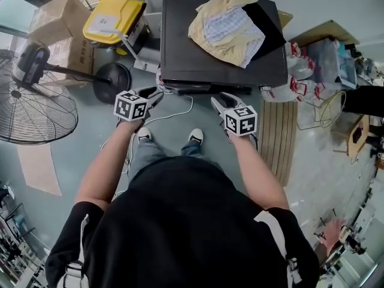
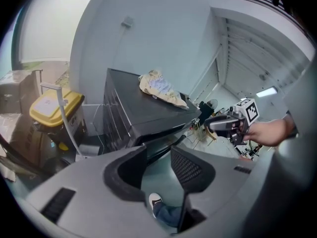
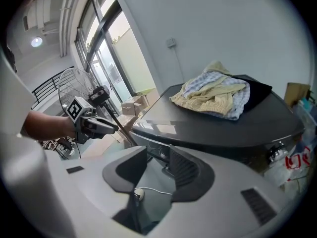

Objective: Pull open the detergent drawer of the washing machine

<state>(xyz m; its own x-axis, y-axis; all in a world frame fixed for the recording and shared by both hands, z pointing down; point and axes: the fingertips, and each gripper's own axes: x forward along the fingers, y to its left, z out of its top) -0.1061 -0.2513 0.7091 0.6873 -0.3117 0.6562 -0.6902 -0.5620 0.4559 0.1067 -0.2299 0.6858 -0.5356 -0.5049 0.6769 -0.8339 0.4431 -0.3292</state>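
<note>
Person standing square to the front of the washing machine [image 1: 222, 59], both forearms held forward and slightly inward, elbows bent, hands level.

(a) Left gripper [image 1: 155, 95]: raised near the machine's front left corner and apart from it. Its jaws stand apart with nothing between them; through the gap in the left gripper view show floor and one shoe [image 2: 155, 201].

(b) Right gripper [image 1: 219, 101]: near the front edge right of centre, angled inward toward the left gripper. Its jaws are likewise parted and empty; through the gap show floor and a white cable [image 3: 153, 191].

(c) Detergent drawer: on the machine's front panel [image 3: 148, 145], below the overhanging top edge. The panel faces the person, and the drawer cannot be told apart on it in any view. Neither gripper touches the panel.

(d) Heap of clothes [image 1: 231, 26]: lies on the machine's top toward the back right, well clear of the front edge.

(e) Room for moving: a strip of bare floor [image 1: 174, 128] lies between the shoes and the machine. On the left it is bounded by a standing fan [image 1: 30, 110], whose round base [image 1: 114, 80] sits just beside the machine's corner, and a yellow container [image 1: 114, 18]. On the right stand plastic bags [image 1: 300, 77] and a slatted board [image 1: 279, 137].
</note>
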